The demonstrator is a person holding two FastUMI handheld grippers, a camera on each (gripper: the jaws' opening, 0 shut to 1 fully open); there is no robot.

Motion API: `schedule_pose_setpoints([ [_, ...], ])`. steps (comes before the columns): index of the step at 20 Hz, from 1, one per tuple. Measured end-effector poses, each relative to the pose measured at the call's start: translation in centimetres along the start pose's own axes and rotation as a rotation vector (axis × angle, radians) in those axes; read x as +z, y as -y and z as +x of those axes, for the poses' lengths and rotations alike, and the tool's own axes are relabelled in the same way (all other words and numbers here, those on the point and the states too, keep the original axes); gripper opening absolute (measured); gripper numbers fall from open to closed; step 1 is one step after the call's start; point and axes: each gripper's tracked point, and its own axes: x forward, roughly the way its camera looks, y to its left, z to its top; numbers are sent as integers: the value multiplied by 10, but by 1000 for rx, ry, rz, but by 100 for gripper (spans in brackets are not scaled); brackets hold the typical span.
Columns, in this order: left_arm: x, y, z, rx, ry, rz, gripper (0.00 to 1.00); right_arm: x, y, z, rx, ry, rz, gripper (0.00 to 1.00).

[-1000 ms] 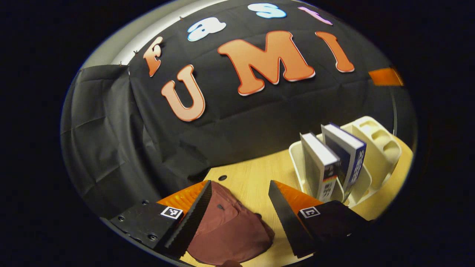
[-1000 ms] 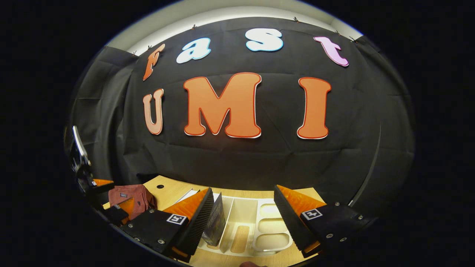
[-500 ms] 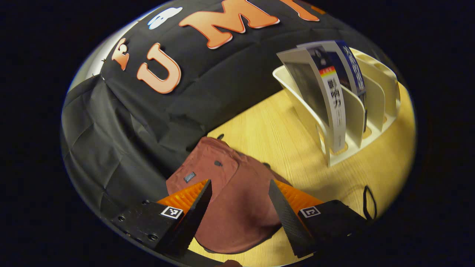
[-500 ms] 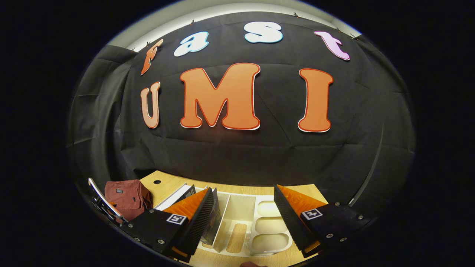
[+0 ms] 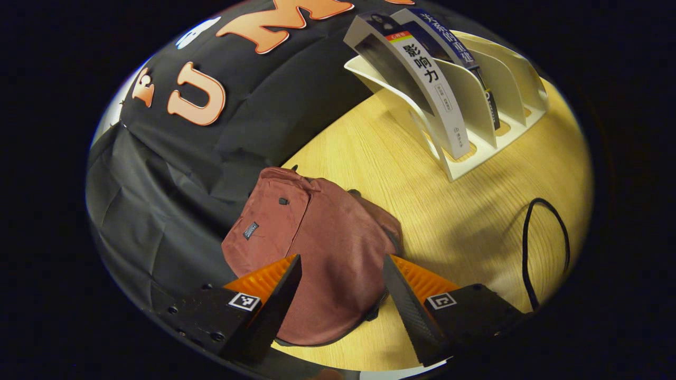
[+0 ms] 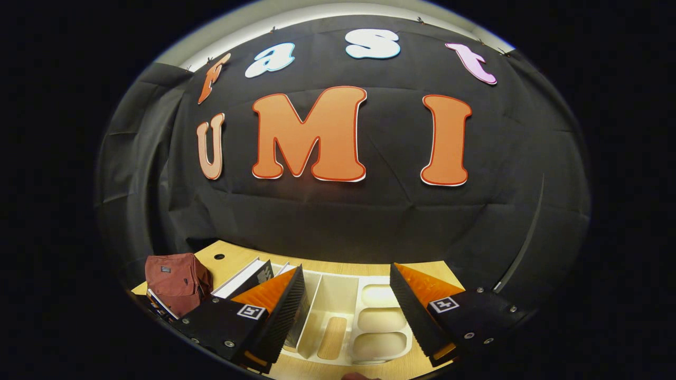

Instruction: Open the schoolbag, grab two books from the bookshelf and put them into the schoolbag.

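Your left gripper (image 5: 338, 306) hung above the near end of the maroon schoolbag (image 5: 311, 248), its jaws spread wide and holding nothing, with the bag's rounded lower edge lying between and beneath them. The bag lay flat on the wooden tabletop (image 5: 449, 221), apparently still closed, so the step in hand was, I judged, opening it. A dark zipper line with what looked like a pull (image 5: 372, 315) ran along the bag's edge at about 5 o'clock from its middle, close to one of the left fingers. You would have done well to come down on that pull rather than on loose cloth, close firmly, then draw along the seam. The white bookshelf (image 5: 465, 163) stood well apart at 1 o'clock from the bag, with two books (image 5: 428, 79) upright in its slots. A loose black cord (image 5: 549, 232) lay at 3 o'clock, worth avoiding. Your right gripper (image 6: 346, 311) waited over the bookshelf (image 6: 369, 322) with jaws wide apart and empty, well placed for the books afterwards.
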Motion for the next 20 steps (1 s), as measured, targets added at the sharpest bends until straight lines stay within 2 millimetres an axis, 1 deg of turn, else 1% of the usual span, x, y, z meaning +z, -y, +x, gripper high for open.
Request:
schedule_pose_setpoints([
  [2, 0, 5, -4, 8, -1, 53, 99, -2, 1, 1, -2, -4, 5, 97],
  [4, 0, 9, -5, 5, 4, 60, 99, -1, 3, 0, -5, -3, 8, 97],
  [6, -8, 15, -8, -11, -20, 48, 99, -4, 3, 0, -7, -4, 10, 97],
  [8, -15, 2, -4, 54, -39, 80, 98, -6, 4, 0, -8, -7, 15, 97],
  [9, -17, -2, -4, 66, -45, 88, 98, -7, 4, 0, -7, -10, 17, 97],
  [11, -16, -4, -5, 78, -34, 100, 98, -7, 3, -1, -4, -12, 21, 97],
  [13, -3, -13, -9, 114, 9, 138, 98, -7, 4, -2, -3, -9, 23, 96],
  [14, 6, -21, -12, 148, 30, 169, 97, -6, 4, -3, -5, -7, 21, 97],
  [15, 11, -29, -13, 173, 57, 182, 97, -5, 3, -3, -4, -5, 18, 97],
  [16, 16, -34, -8, 188, 72, 186, 97, -7, 3, -3, -2, -7, 17, 97],
  [17, 10, -34, -5, 189, 52, 180, 97, -7, 1, -4, 4, -10, 20, 97],
  [19, 7, -41, 2, 211, 32, 194, 97, -5, 0, -6, 8, -5, 23, 97],
  [20, 12, -47, 1, 238, 36, 212, 96, -3, -1, -7, 8, 2, 23, 97],
])
